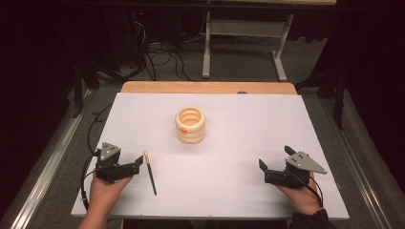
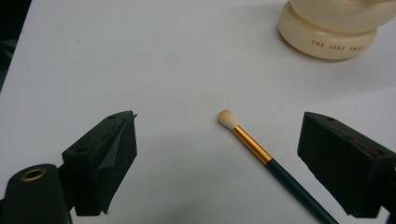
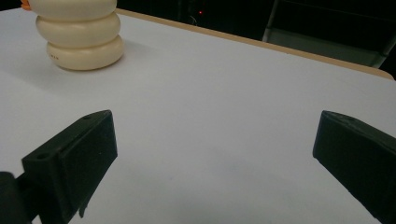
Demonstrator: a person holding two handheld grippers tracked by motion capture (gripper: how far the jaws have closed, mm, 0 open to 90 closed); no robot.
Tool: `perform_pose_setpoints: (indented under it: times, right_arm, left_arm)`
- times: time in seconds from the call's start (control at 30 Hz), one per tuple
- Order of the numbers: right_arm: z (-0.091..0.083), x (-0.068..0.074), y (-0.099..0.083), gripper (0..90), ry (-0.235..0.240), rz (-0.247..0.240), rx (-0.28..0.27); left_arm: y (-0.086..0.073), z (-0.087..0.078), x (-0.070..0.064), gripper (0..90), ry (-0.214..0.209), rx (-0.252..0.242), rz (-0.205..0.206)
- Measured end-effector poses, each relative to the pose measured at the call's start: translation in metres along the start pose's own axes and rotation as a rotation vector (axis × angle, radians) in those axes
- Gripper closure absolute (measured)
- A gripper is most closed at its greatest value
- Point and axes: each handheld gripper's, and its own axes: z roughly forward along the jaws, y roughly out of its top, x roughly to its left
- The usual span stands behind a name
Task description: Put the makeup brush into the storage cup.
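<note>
High view: a white board [image 1: 215,143] covers the table, and a cream ribbed holder [image 1: 190,125] stands on it, a small orange spot on its rim. The brush [image 1: 150,171] lies flat on the board, nearer the person than the holder and off to its left, pale tip toward the holder. The left gripper [image 1: 139,161] sits just left of the brush, jaws apart around nothing. The right gripper [image 1: 275,158] rests well right of the holder, jaws wide, empty.

Left gripper view: the brush [image 2: 266,158] lies between the spread jaws, touching neither; cream bristles, gold ferrule, dark teal handle. The holder [image 2: 334,28] stands beyond, red lettering at its base.

Right gripper view: jaws wide over bare board [image 3: 224,116]; the holder [image 3: 79,39] stands far left.
</note>
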Motion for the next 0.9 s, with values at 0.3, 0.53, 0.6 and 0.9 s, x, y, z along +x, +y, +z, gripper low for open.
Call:
perform_pose_setpoints:
  times: [0.3,0.53,0.6,0.9]
  right_arm:
    - [0.0002,-0.002,-0.0012,1.0,0.003,0.007,-0.004]
    - [-0.0012,-0.0017,-0.0023,1.0,0.005,-0.006,-0.001]
    - [-0.001,-0.0019,-0.0027,1.0,0.005,-0.009,-0.001]
    - [-0.0018,-0.0036,-0.0048,1.0,0.009,0.016,-0.012]
  left_arm:
    - [-0.0039,0.0055,0.0023,12.4,-0.026,0.072,-0.052]
    - [-0.0061,0.0064,0.0019,12.3,-0.029,0.099,-0.066]
    - [-0.0074,0.0063,0.0022,12.3,-0.025,0.103,-0.069]
    - [-0.0057,0.0055,0.0028,12.2,-0.013,0.145,-0.082]
